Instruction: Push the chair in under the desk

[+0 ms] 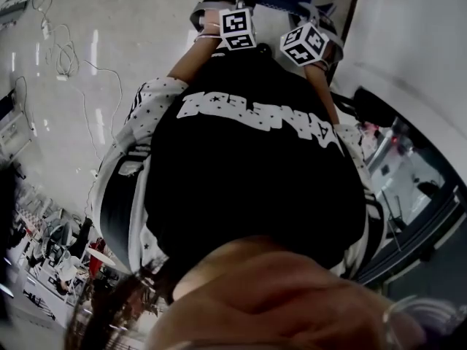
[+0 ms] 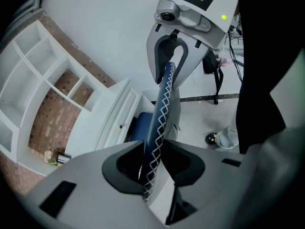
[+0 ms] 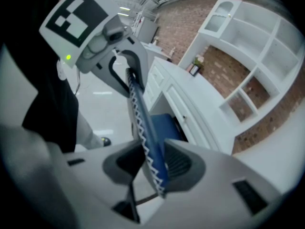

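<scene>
**Both grippers clamped on the chair back, seat tucked at the table's edge**

So the chair's blue backrest [image 2: 164, 99], the one with white zigzag stitching along its edge, is pinched from both ends. The left hand-held gripper [image 2: 151, 148] has its jaws closed partway onto that edge. The right hand-held gripper [image 3: 153, 149] does the same further along the rim. Neither has anything else in it.

Room-wise: in the left gripper view the blue seat [image 2: 140, 125] sits at lower centre, right beside the white table [image 2: 102, 128] and its drawers [image 2: 125, 109]. In the right gripper view the seat reaches in below the table's front edge. How deep it goes, nobody can tell from here. The pale floor [image 2: 209, 113] on the person's side of the chair is open, with loose cables [image 1: 66, 57] well off at the head view's upper left. White shelves [image 2: 43, 66] with a brick back rise above the table.

Pose: both arms reach forward and down, side by side at the top of the head view, marker cubes [image 1: 237, 28] close together.

The head view is mostly filled by the person's black shirt [image 1: 248, 181], so the chair shows only as a sliver at the top edge. The chair's legs are in no view.
</scene>
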A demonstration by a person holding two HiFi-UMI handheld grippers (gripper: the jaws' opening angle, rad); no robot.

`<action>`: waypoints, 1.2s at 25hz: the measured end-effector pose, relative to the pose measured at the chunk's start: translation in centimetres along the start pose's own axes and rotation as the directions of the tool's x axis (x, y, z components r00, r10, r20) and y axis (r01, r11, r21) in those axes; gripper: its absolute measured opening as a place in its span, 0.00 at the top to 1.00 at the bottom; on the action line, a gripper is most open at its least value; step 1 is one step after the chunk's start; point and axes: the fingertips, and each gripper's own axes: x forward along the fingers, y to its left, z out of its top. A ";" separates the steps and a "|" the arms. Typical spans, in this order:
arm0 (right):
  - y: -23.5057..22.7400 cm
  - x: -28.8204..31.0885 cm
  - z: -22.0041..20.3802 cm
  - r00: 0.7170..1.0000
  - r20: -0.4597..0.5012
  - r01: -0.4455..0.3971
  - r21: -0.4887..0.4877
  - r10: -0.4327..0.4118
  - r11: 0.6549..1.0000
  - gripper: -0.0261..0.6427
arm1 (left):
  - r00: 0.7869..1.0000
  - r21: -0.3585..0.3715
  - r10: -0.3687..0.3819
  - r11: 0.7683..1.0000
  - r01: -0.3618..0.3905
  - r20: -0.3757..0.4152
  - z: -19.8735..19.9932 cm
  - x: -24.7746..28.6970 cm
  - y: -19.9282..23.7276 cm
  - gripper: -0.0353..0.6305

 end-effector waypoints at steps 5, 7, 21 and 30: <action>0.0 0.6 0.7 1.000 -0.013 -0.004 0.013 0.004 1.000 0.75 | 1.000 0.006 -0.010 1.000 0.010 0.011 -0.6 0.2 0.5 0.73; -0.3 0.6 0.6 1.000 -0.017 0.003 0.015 -0.002 1.000 0.75 | 1.000 0.010 -0.015 1.000 0.015 0.016 -0.4 0.4 0.6 0.73; -2.7 1.7 0.5 0.999 -0.041 0.026 0.033 -0.025 0.999 0.74 | 0.999 0.030 -0.034 0.999 0.033 0.042 0.2 1.8 2.3 0.73; -3.3 2.6 0.8 0.999 -0.045 0.020 0.040 -0.018 0.999 0.74 | 0.998 0.036 -0.045 0.998 0.044 0.053 0.1 2.7 3.1 0.73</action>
